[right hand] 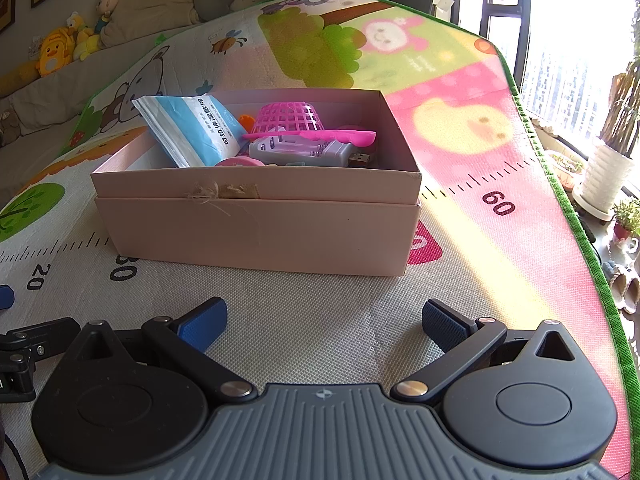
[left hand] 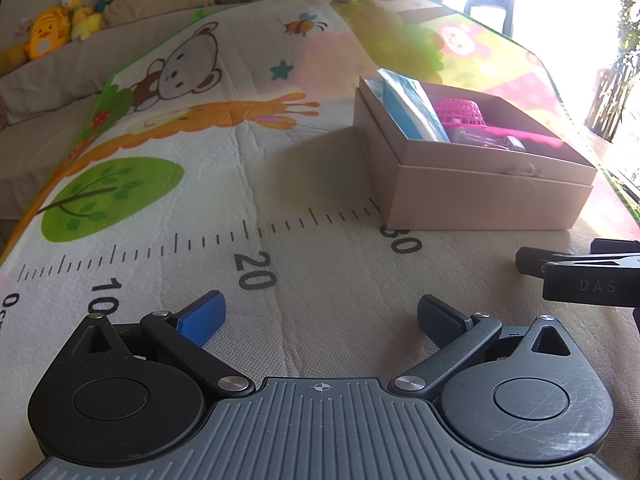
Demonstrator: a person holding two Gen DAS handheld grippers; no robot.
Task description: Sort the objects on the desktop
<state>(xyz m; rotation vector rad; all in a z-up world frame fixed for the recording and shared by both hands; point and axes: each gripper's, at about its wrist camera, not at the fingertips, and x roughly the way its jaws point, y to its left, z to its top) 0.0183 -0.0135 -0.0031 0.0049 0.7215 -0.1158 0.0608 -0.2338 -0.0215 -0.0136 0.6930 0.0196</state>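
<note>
An open beige cardboard box (right hand: pixel 256 236) (left hand: pixel 472 200) stands on the cartoon play mat. Inside lie a blue-and-white packet (right hand: pixel 192 128) (left hand: pixel 412 108), an upturned pink mesh basket (right hand: pixel 290 118) (left hand: pixel 460 112), a grey battery charger (right hand: pixel 304 150) with a USB plug, and a pink flat piece (right hand: pixel 352 136). My right gripper (right hand: pixel 324 322) is open and empty, just in front of the box. My left gripper (left hand: pixel 320 318) is open and empty too, left of the box over the ruler print. The right gripper's body (left hand: pixel 580 276) shows at the left wrist view's right edge.
The mat (right hand: pixel 460 128) covers a raised surface with a green border. Its right edge drops off toward potted plants (right hand: pixel 608 168) and a bright window. Plush toys (left hand: pixel 52 32) and cushions sit on a sofa behind. Bare mat lies left of the box.
</note>
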